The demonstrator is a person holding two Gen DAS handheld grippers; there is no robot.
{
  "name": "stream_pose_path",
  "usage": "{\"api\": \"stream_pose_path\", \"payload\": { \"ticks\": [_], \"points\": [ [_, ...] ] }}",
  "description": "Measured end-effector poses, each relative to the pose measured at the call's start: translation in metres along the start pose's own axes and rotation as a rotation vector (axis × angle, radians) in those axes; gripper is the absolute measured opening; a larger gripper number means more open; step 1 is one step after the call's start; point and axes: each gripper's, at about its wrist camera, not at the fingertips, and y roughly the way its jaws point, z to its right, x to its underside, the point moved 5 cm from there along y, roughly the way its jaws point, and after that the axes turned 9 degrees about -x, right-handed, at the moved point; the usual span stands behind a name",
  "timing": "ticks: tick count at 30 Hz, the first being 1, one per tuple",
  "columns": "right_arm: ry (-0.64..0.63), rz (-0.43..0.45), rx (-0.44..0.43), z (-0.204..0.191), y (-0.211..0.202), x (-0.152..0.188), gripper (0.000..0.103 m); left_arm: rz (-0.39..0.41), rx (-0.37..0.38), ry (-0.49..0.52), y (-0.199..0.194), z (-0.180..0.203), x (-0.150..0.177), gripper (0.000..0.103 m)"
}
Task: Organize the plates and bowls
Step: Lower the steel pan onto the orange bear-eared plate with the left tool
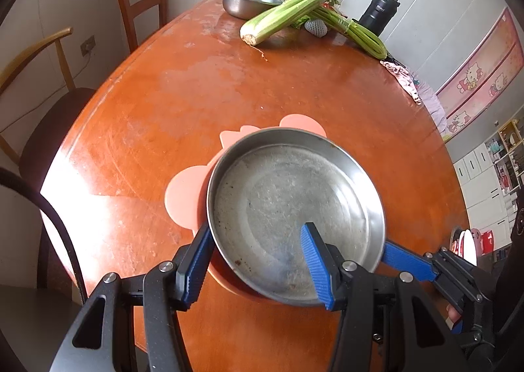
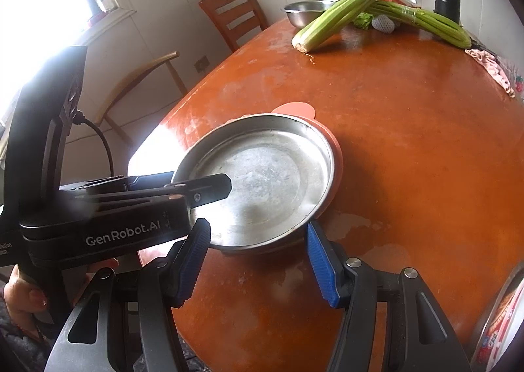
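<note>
I have both claws down at the steel plate (image 1: pixel 288 188), which sits on a pink mat (image 1: pixel 183 195) near my edge of the round wooden table (image 1: pixel 196 93).

My left gripper (image 1: pixel 257 227) is partly open. One blue finger is outside the plate's edge and the other is over the inside, so the rim is between them. The gap is much wider than the thin rim, so I think nothing is squeezed yet. I put it this way so a pinch would catch the rim.

My right gripper (image 2: pixel 257 223) is partly open too. Its finger tips sit just at the near edge of the plate, one on each side of that curve. It holds nothing that I can see. I think it is there to steady the plate, because smooth metal can slip.

The steel bowl (image 1: pixel 242 1) is well apart, at the far side, with celery (image 1: pixel 281 18) leaning on it. I guess the plate belongs over there.
</note>
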Motion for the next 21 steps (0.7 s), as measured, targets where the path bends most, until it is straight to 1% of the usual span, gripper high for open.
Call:
{"api": "stream_pose_path", "payload": {
  "ticks": [2,21],
  "points": [
    [0.003,-0.007,-0.018,-0.001,0.002,0.0,0.062,-0.004,0.0,0.006,0.002,0.002,0.0,0.054],
    [0.003,-0.029,-0.027,0.003,0.012,0.003,0.062,-0.003,-0.001,-0.005,0.006,-0.001,-0.003,0.054]
  ]
}}
